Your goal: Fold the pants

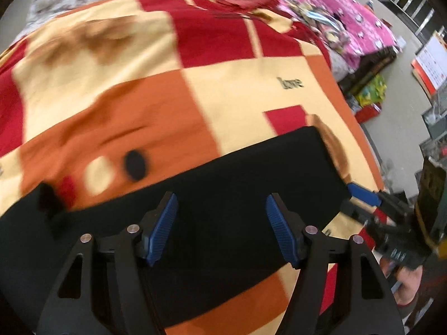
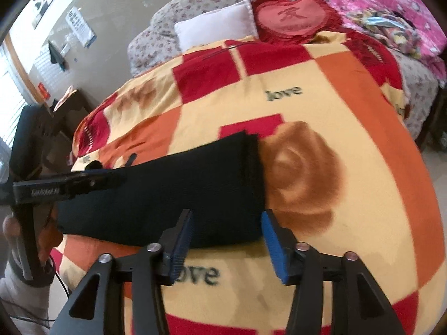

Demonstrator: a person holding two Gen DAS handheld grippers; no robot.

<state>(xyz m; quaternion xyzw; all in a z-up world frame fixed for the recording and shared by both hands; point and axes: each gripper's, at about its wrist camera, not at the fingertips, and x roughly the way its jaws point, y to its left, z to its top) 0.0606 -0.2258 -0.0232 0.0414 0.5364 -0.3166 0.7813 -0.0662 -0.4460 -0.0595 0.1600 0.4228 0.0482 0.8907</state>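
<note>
Black pants (image 1: pixel 223 181) lie folded into a long strip across a red, orange and cream checked blanket (image 1: pixel 237 83). My left gripper (image 1: pixel 222 223) hangs open over the middle of the strip, blue pads wide apart with only cloth below them. In the right wrist view the pants (image 2: pixel 181 195) run from the left to a squared end at the centre. My right gripper (image 2: pixel 227 240) stands open at the near corner of that end, nothing pinched between its pads. A blue fingertip (image 1: pixel 363 194) of the right gripper shows at the strip's right end in the left wrist view.
A red heart cushion (image 2: pixel 293 19), a white pillow (image 2: pixel 218 28) and a pink quilt (image 1: pixel 335 14) lie at the head of the bed. Boxes and bags (image 1: pixel 371 92) stand on the floor to the right. A dark chair (image 2: pixel 25 139) stands at the left.
</note>
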